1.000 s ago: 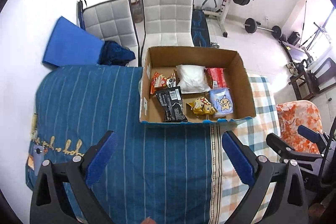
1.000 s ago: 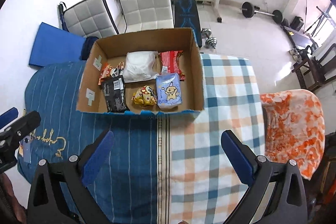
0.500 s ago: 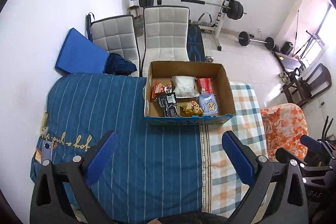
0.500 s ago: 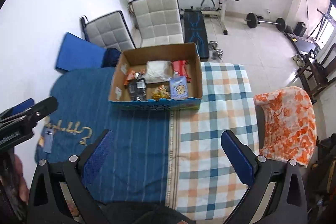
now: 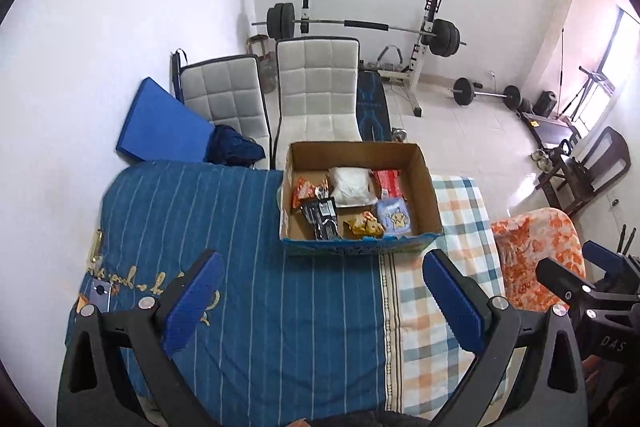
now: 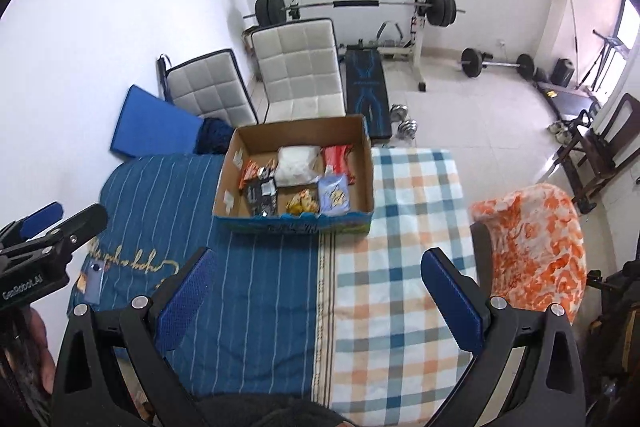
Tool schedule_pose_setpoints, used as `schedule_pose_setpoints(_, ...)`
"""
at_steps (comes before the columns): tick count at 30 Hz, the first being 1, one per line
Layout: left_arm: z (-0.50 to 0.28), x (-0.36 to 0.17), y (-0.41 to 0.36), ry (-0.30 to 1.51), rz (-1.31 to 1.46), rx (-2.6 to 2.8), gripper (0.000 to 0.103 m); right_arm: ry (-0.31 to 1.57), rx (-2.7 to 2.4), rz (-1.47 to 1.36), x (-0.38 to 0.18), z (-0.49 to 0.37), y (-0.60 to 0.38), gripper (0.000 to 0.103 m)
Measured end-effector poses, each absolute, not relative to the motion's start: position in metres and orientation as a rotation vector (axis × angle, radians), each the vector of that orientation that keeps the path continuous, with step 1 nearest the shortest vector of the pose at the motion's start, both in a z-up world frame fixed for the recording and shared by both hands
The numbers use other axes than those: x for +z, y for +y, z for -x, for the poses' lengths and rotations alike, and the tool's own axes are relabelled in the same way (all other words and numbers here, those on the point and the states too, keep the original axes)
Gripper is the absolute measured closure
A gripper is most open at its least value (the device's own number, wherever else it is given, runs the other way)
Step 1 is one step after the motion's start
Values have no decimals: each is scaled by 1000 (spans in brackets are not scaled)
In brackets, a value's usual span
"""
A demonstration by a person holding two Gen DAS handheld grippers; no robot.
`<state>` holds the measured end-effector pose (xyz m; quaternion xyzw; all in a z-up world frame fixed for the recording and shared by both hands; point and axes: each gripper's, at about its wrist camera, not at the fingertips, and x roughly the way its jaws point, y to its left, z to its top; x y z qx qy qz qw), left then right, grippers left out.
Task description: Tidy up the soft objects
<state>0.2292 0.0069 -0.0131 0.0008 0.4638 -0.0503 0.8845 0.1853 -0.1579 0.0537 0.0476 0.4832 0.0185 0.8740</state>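
While both grippers hang high above the tabletop [image 5: 280, 307], the left gripper [image 5: 320, 291] and right gripper [image 6: 316, 291] have their fingers spread wide and carry nothing. All the soft packets lie in the cardboard box [image 5: 426, 179]: white pouch [image 5: 352, 185], black packet [image 5: 322, 217], yellow snack [image 5: 362, 223], pale blue pack [image 5: 394, 215]. Judging by this, little sorting remains; any next pick should come straight down over one packet, pinching its middle lightly so neighbours stay put.
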Motion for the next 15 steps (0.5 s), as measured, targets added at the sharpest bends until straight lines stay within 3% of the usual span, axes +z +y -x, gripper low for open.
schedule_pose_setpoints(15,-234,-3,10,906,5,-79,1,955,28,-100,67,-202,-156,0)
